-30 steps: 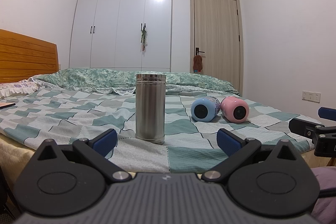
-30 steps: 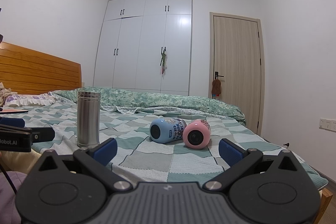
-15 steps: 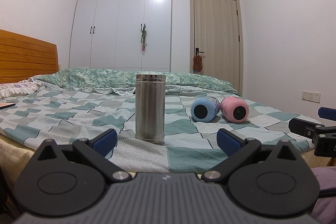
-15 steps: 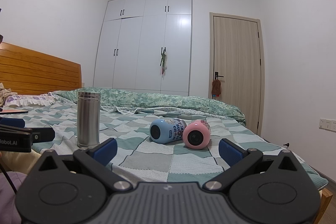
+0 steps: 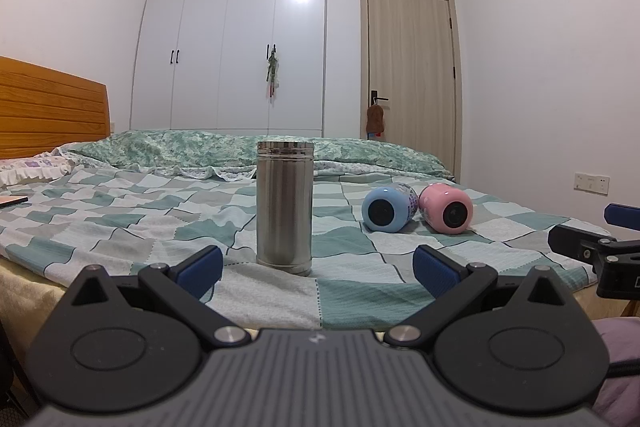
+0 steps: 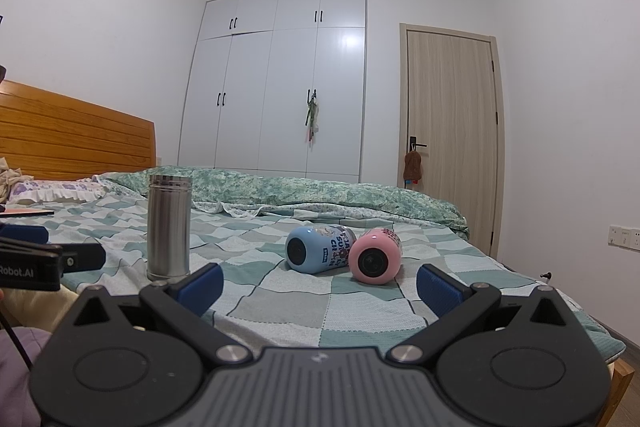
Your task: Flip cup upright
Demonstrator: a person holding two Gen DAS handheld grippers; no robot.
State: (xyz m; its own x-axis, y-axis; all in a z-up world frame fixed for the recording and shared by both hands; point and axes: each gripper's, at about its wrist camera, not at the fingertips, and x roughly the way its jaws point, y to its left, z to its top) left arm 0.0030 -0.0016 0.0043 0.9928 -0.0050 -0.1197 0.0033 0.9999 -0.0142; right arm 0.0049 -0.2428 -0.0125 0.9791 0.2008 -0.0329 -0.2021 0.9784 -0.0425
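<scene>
A steel cup point(image 5: 284, 207) stands upright on the checked bedspread point(image 5: 120, 215). A blue cup point(image 5: 387, 207) and a pink cup point(image 5: 447, 209) lie on their sides to its right, touching. In the right wrist view the steel cup point(image 6: 168, 227) is at the left, the blue cup point(image 6: 318, 249) and pink cup point(image 6: 375, 257) in the middle. My left gripper point(image 5: 318, 267) is open and empty, just short of the steel cup. My right gripper point(image 6: 320, 285) is open and empty, short of the lying cups. Each gripper shows at the other view's edge.
A wooden headboard point(image 5: 48, 111) and pillow point(image 6: 56, 189) are at the left. A rumpled green quilt point(image 5: 240, 147) lies at the far side of the bed. White wardrobes point(image 5: 236, 39) and a door point(image 5: 412, 79) stand behind. A flat object point(image 5: 12, 202) lies at the left.
</scene>
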